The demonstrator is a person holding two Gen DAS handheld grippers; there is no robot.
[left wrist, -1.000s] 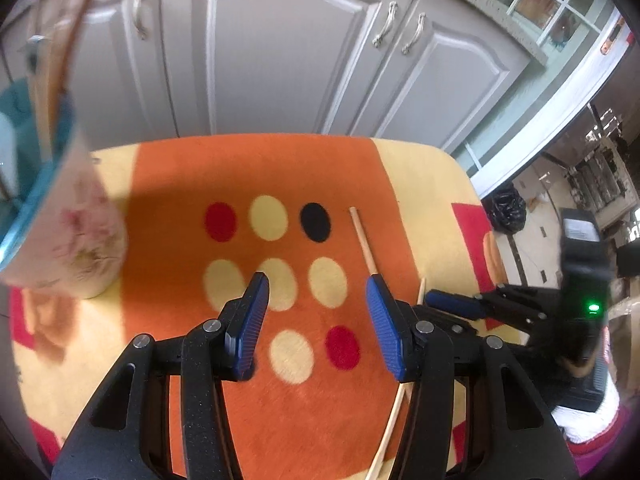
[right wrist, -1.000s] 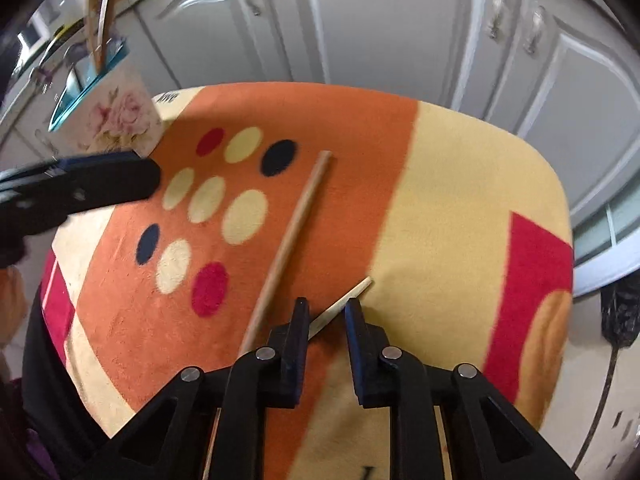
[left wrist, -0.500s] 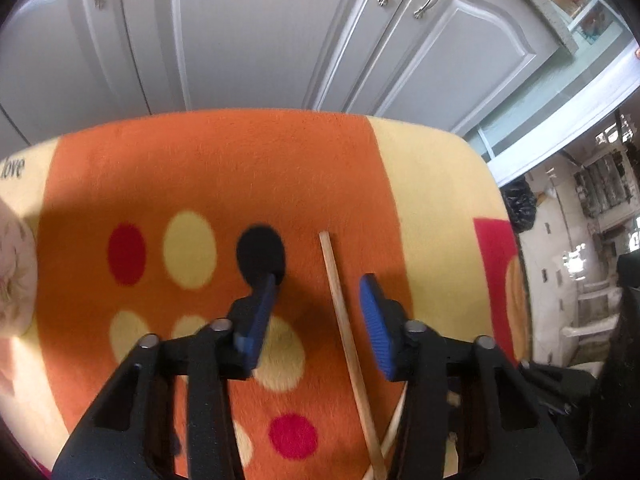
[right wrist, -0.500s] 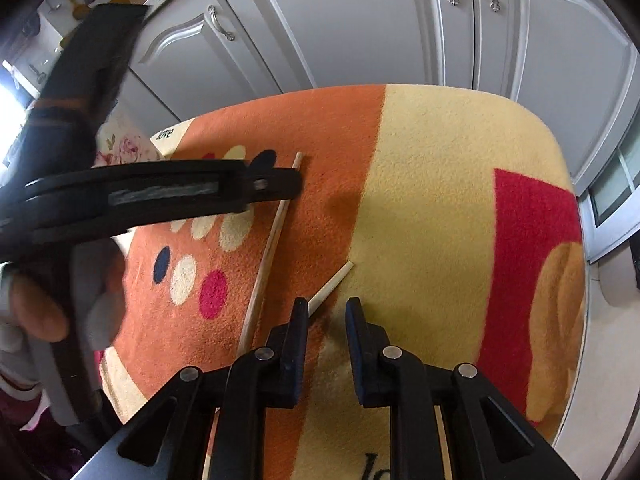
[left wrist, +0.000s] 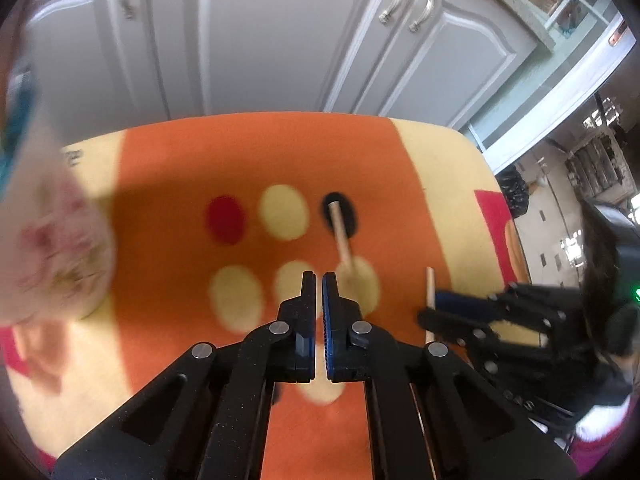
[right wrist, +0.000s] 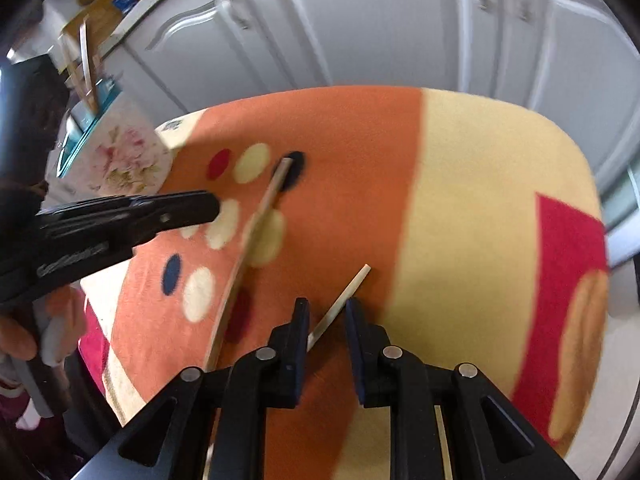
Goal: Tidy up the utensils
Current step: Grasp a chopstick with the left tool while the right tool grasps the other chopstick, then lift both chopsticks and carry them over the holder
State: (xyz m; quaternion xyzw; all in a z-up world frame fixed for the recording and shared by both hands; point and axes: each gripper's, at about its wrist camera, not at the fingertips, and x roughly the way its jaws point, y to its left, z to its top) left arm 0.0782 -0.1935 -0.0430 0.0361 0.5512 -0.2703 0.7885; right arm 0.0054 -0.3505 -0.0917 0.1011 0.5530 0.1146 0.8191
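Note:
A long wooden chopstick [left wrist: 341, 236] lies on the spotted cloth [left wrist: 180, 168], its far tip over the black dot. My left gripper [left wrist: 319, 280] is shut with nothing between its pads. The chopstick runs just right of its right finger. In the right wrist view the left gripper [right wrist: 214, 208] hovers left of that chopstick [right wrist: 260, 216], apart from it. A shorter stick [right wrist: 346, 294] lies slanted between the fingers of my right gripper [right wrist: 327, 308], which stands narrowly open, with a gap beside the stick. A floral holder with a teal rim [left wrist: 52, 256] stands at the cloth's left.
Grey cabinet doors [left wrist: 280, 40] rise just behind the table's far edge. The holder [right wrist: 124, 156] has several sticks standing in it. A person's hand [right wrist: 16, 340] holds the left gripper at the left edge. A black bag [left wrist: 514, 192] sits on the floor to the right.
The left jaws went from wide open to shut, and the gripper swung right, then back. The long chopstick's far tip moved left onto the black dot. The right gripper stayed over the short stick.

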